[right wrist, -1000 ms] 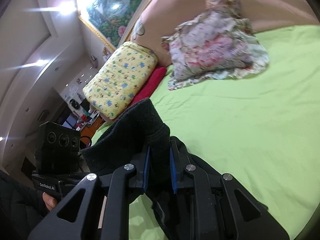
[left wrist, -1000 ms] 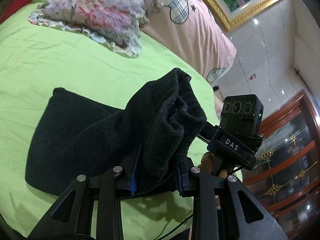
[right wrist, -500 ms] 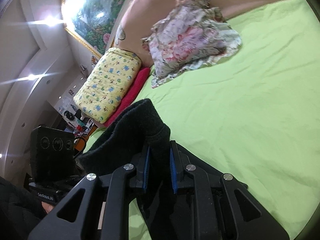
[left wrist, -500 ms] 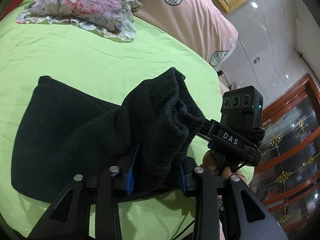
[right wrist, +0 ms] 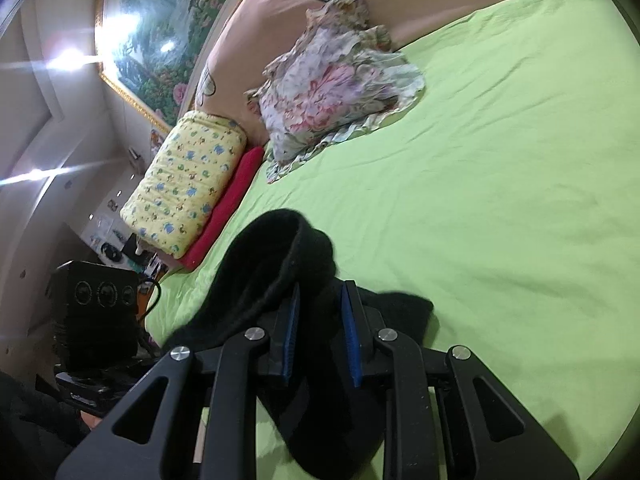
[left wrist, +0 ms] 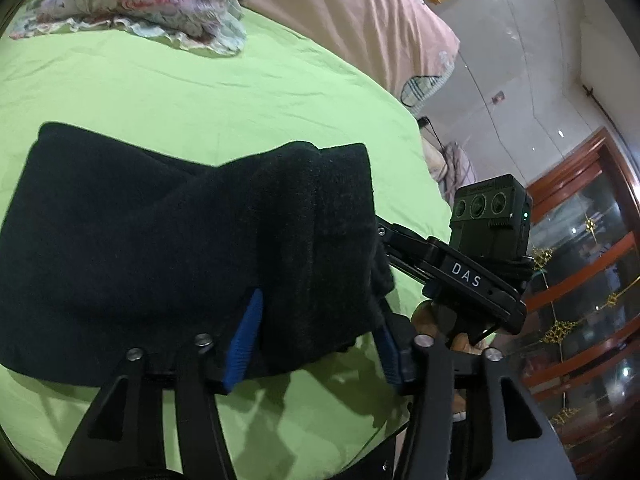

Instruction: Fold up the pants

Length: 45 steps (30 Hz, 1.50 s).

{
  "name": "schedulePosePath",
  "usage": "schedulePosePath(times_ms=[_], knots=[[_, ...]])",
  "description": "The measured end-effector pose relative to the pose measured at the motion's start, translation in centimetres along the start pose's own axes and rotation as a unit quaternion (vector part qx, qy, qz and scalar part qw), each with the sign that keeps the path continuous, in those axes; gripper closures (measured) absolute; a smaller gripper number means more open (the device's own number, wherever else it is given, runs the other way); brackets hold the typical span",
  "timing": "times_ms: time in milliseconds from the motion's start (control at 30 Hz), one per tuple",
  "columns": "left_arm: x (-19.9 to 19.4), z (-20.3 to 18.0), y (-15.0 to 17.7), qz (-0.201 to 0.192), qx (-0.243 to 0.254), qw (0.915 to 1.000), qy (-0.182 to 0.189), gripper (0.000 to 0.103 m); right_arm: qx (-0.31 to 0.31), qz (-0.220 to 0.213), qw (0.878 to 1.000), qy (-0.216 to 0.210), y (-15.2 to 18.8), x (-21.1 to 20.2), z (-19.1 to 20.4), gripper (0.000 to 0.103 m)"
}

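The black pants (left wrist: 132, 240) lie folded on the green bed sheet (left wrist: 200, 92). My left gripper (left wrist: 316, 340) has its jaws spread wide with a thick fold of the pants still between the blue pads. My right gripper (right wrist: 320, 320) is shut on the other end of the pants (right wrist: 276, 264), which bulges up above its fingers. The right gripper also shows in the left wrist view (left wrist: 476, 272), just right of the pants. The left gripper shows at the left edge of the right wrist view (right wrist: 96, 312).
A floral pillow (right wrist: 336, 92) lies near the pink headboard (right wrist: 272, 28). A yellow patterned bundle (right wrist: 188, 184) rests on a red one (right wrist: 228, 208) at the bed's side. A wooden glass cabinet (left wrist: 580, 280) stands beyond the bed's edge.
Both grippers have lowered the pants' end forward onto the rest of the pants. My left gripper's jaws have widened around the fold. The right jaws have parted slightly.
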State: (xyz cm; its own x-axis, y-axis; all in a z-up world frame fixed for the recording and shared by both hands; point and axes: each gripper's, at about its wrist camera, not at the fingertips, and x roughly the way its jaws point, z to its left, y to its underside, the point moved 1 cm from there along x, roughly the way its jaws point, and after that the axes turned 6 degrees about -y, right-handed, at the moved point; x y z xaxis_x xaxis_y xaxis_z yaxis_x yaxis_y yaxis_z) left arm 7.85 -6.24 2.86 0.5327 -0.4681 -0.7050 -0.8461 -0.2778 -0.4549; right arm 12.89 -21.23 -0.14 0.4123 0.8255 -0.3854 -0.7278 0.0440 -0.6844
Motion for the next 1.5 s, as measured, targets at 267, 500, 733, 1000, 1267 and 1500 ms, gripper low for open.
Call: schedulePosePath(times_ms=[267, 500, 733, 1000, 1267, 1500], knots=[[-0.7, -0.7, 0.7, 0.002, 0.016, 0.9997, 0.020, 0.040, 0.010, -0.036, 0.994, 0.106, 1.6, -2.7, 0.8, 0.076], [-2.6, 0.5, 1.2, -0.010, 0.004, 0.9998, 0.019, 0.033, 0.020, -0.079, 0.987, 0.138, 2.5, -4.6, 2.5, 0.049], [-5.0, 2.7, 0.7, -0.037, -0.018, 0.9992, 0.003, 0.028, 0.003, -0.084, 0.985, 0.152, 3.1, -4.2, 5.2, 0.041], [-6.1, 5.7, 0.7, -0.045, -0.048, 0.9978, -0.008, 0.026, -0.027, -0.087, 0.980, 0.175, 3.3, -3.5, 7.7, 0.035], [-7.0, 7.6, 0.7, -0.054, -0.068, 0.9961, -0.017, 0.024, -0.031, -0.084, 0.977, 0.191, 3.8, -2.9, 8.5, 0.034], [-7.6, 9.7, 0.5, -0.059, -0.077, 0.9947, -0.034, 0.023, -0.029, -0.089, 0.972, 0.215, 4.1, -2.4, 9.0, 0.029]])
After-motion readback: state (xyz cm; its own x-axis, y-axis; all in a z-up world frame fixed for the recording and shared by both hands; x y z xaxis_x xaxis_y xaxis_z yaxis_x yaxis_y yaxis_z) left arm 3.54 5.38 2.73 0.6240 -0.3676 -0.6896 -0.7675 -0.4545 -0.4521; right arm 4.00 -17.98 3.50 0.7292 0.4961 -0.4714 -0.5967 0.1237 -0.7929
